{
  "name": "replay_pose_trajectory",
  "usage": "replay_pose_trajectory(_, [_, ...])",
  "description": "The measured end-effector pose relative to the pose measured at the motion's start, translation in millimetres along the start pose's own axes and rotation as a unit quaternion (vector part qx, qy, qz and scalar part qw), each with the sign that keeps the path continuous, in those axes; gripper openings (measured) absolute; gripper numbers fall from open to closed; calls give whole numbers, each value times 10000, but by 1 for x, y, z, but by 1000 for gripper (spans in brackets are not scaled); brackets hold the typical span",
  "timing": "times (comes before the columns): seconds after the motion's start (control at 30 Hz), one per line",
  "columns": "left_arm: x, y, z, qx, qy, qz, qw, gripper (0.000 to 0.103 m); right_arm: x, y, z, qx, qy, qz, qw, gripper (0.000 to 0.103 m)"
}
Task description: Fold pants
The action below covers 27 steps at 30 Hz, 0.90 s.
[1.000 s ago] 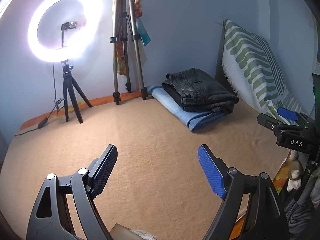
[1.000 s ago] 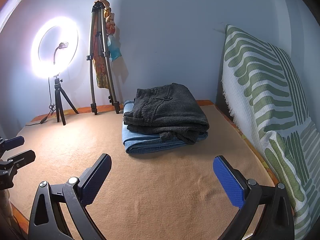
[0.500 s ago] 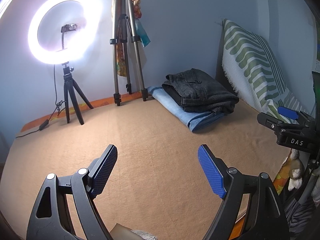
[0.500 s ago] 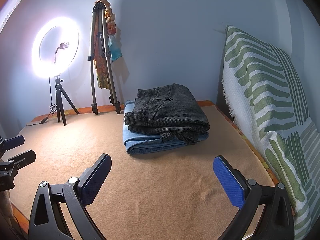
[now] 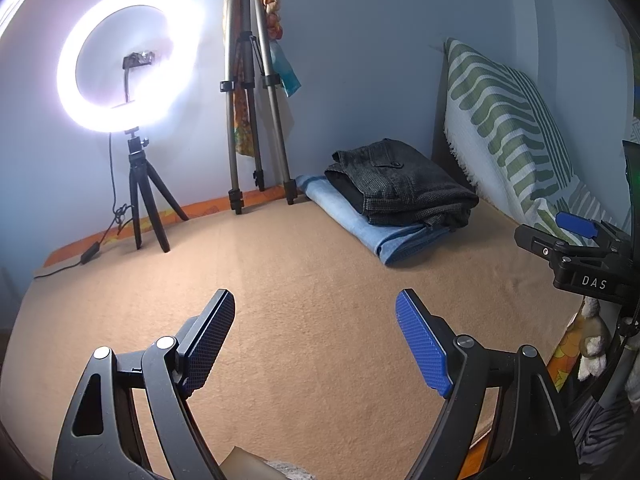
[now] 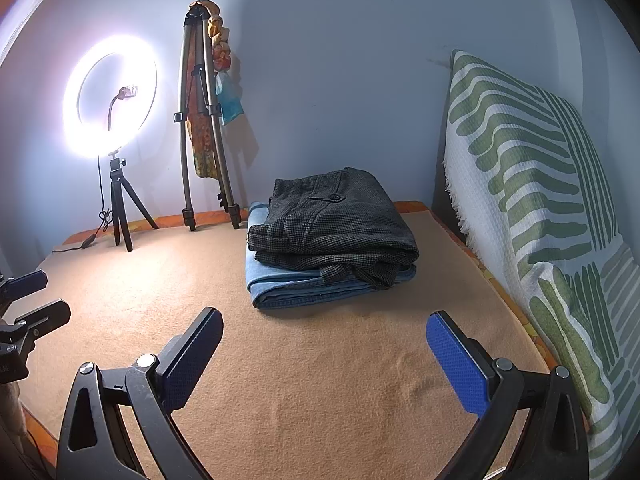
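Note:
Folded dark checked pants lie on top of folded light blue jeans at the back of a tan blanket on the bed. My left gripper is open and empty, held above the blanket well short of the stack. My right gripper is open and empty, in front of the stack. The right gripper also shows at the right edge of the left wrist view, and the left gripper at the left edge of the right wrist view.
A lit ring light on a small tripod and a tall folded tripod stand at the back against the wall. A green-striped white pillow leans along the right side.
Both grippers stay open and nearly still; the views have only drifted slightly.

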<state>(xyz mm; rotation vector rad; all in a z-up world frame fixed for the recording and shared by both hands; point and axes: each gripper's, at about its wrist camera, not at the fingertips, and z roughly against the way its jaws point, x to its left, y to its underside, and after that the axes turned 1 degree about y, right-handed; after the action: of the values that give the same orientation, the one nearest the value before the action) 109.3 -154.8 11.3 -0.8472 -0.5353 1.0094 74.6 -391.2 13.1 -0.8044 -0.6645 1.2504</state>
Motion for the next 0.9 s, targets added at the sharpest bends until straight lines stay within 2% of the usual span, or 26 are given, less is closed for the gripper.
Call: replay_pose_trajectory(0.9, [0,2,1,-16,-30,-58,10000,83,0,1,1,6,21,-10,10000,103])
